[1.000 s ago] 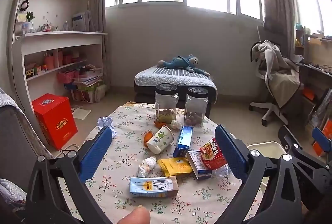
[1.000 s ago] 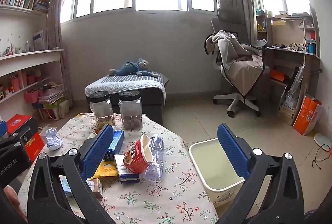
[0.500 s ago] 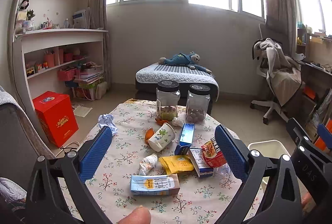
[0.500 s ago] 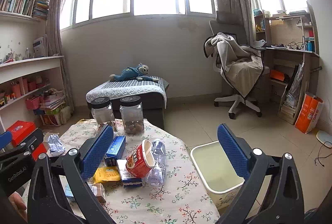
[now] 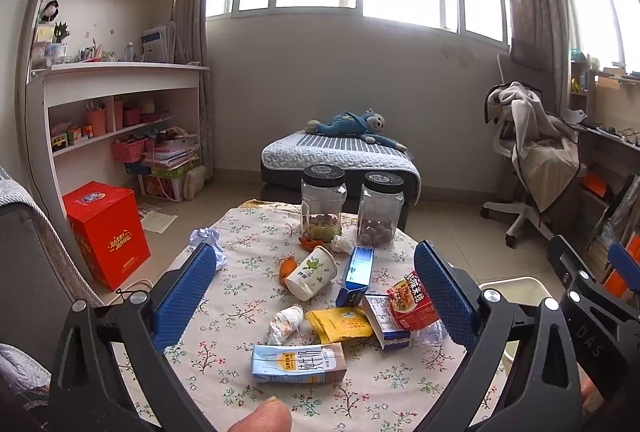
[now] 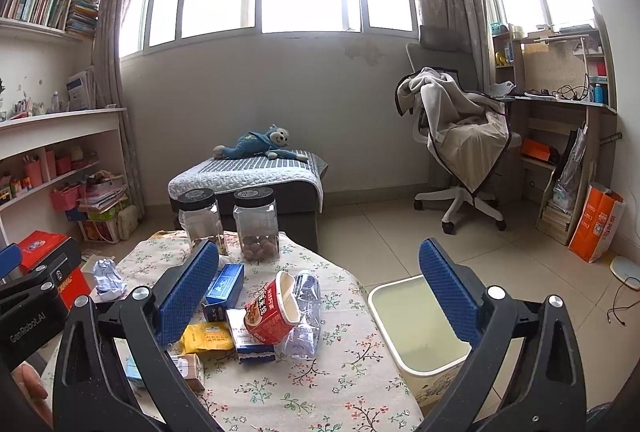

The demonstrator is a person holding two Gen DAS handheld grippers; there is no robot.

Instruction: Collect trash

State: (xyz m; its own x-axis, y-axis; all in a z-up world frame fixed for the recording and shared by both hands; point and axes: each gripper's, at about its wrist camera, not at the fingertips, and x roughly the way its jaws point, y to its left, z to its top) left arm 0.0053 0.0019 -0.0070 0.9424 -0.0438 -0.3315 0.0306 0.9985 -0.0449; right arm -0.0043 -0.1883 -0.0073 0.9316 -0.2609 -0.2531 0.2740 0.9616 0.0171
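Hovering above the near edge of the round table (image 5: 244, 232), the left gripper (image 5: 316, 292) has its two blue fingers spread wide and holds nothing. The right gripper (image 6: 318, 296) is also wide open and empty; it hangs over the right side of the table, with one finger above the trash and the other above the bin (image 6: 420, 332).

The trash lies in a loose group on the flowered cloth. Nearest to the left camera is a milk carton (image 5: 298, 358) lying flat. Behind it are a crumpled tissue (image 5: 285, 320), a yellow packet (image 5: 345, 324) and a small white box (image 5: 382, 320). A red noodle cup (image 6: 270, 314) lies on its side and touches a crushed clear bottle (image 6: 306, 312). A blue box (image 5: 357, 274) and a tipped paper cup (image 5: 312, 272) with green print lie further back, with orange peel (image 5: 287, 266) just beside the cup. A ball of paper (image 5: 206, 238) sits apart at the left edge.

Two jars (image 5: 350, 208) with black lids stand upright at the far side. The bin stands on the floor just beside the table, on its right.
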